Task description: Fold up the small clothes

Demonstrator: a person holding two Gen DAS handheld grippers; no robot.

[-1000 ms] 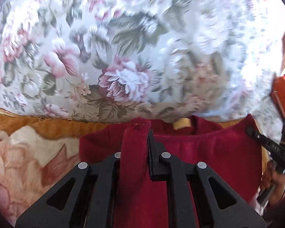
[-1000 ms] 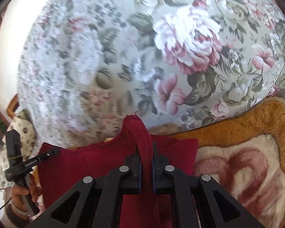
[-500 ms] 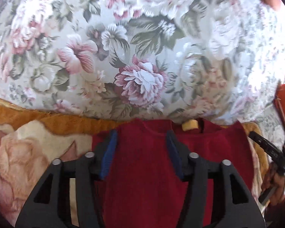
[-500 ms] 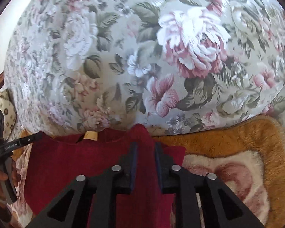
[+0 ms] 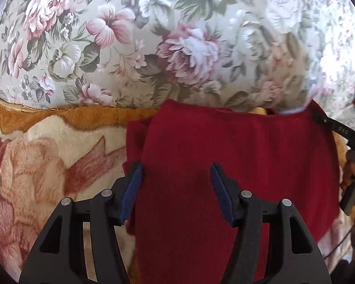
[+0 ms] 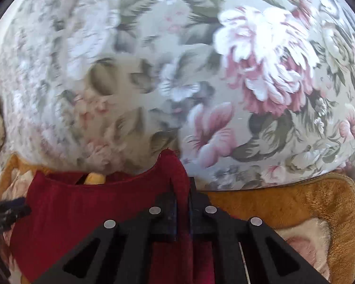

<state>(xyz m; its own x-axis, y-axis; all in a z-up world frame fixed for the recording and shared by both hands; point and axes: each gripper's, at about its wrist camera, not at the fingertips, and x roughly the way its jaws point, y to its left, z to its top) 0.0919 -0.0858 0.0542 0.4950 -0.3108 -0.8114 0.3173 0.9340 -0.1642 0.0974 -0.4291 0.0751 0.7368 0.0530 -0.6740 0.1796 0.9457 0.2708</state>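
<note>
Floral cushion (image 5: 177,42) fills the whole back of our view, pink and white blooms on pale grey, and below it lies a plush blanket (image 5: 47,146) with an orange border and a cream-and-rust flower pattern.

On that blanket we see the small red garment (image 5: 236,165), spread fairly flat, its upper edge right against the foot of the cushion. A yellowish tag (image 6: 95,178) peeks out at its neckline.

Our left tongs (image 5: 176,189) hang just above the red cloth with the blue pads (image 5: 132,189) well apart. They have just been opening, and the fabric under them lies loose between the two fingers, with neither pad pressing on it. The left pad sits over the garment's left edge, where a fold of cloth overlaps.

Over on the other side, our right tongs (image 6: 182,210) have just been closing and are now clamped on a ridge of the red garment, a pinched strip of cloth that rises up between the fingers and peaks just in front of the cushion. From the left camera we catch that same tool's black finger at the garment's far right corner, with a hand (image 5: 352,172) behind it.

The right camera's background is blurred.
</note>
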